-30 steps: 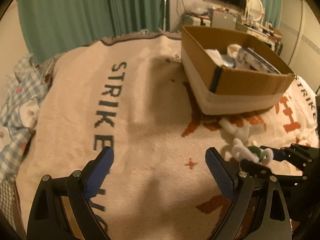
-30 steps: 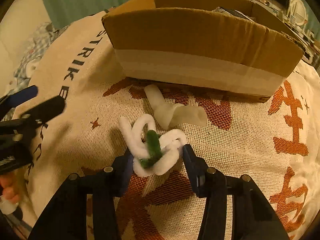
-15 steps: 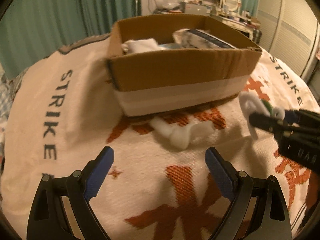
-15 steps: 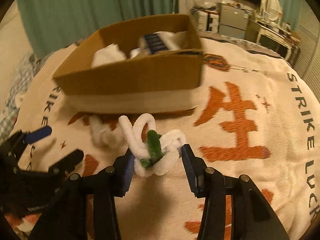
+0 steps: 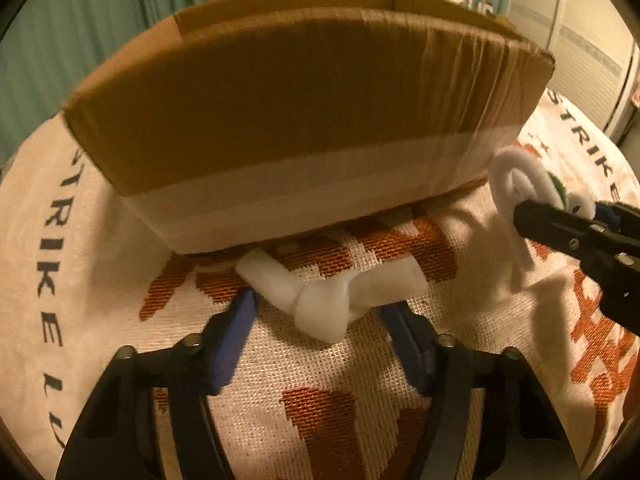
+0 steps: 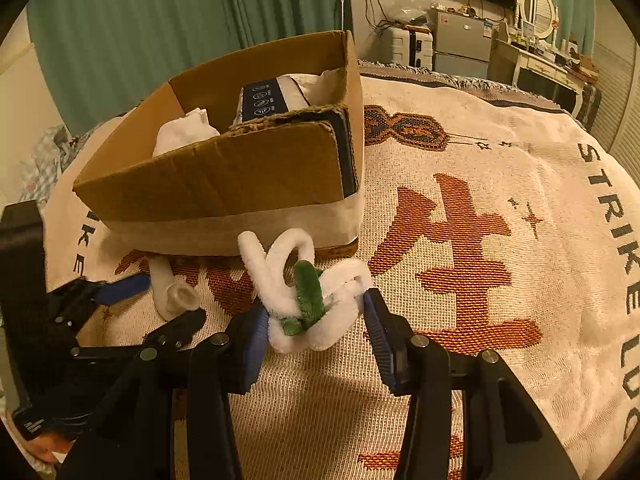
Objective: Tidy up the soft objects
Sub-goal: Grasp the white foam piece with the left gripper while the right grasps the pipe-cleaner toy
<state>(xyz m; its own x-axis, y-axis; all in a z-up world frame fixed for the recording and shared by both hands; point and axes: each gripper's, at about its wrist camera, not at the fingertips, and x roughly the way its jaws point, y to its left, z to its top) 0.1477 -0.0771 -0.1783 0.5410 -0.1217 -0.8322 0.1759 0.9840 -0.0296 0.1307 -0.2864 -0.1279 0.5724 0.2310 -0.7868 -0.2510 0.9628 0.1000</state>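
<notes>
A bent white foam piece (image 5: 332,300) lies on the blanket just in front of the cardboard box (image 5: 304,120). My left gripper (image 5: 320,312) is open with its blue fingers on either side of the foam piece, close to it. My right gripper (image 6: 314,316) is shut on a white and green pipe-cleaner bundle (image 6: 304,280) and holds it above the blanket near the box's corner. The bundle also shows in the left wrist view (image 5: 524,188). The box (image 6: 240,160) holds a white cloth (image 6: 184,136) and a packet (image 6: 272,96).
A cream blanket (image 6: 500,280) with orange characters and dark letters covers the bed. Green curtains (image 6: 160,20) hang behind. A dresser with a mirror (image 6: 536,12) and cabinets stand at the far right.
My left gripper has moved forward and down to the foam piece, which now sits between its fingers. My right gripper has lifted the pipe-cleaner bundle and swung right of the box.
</notes>
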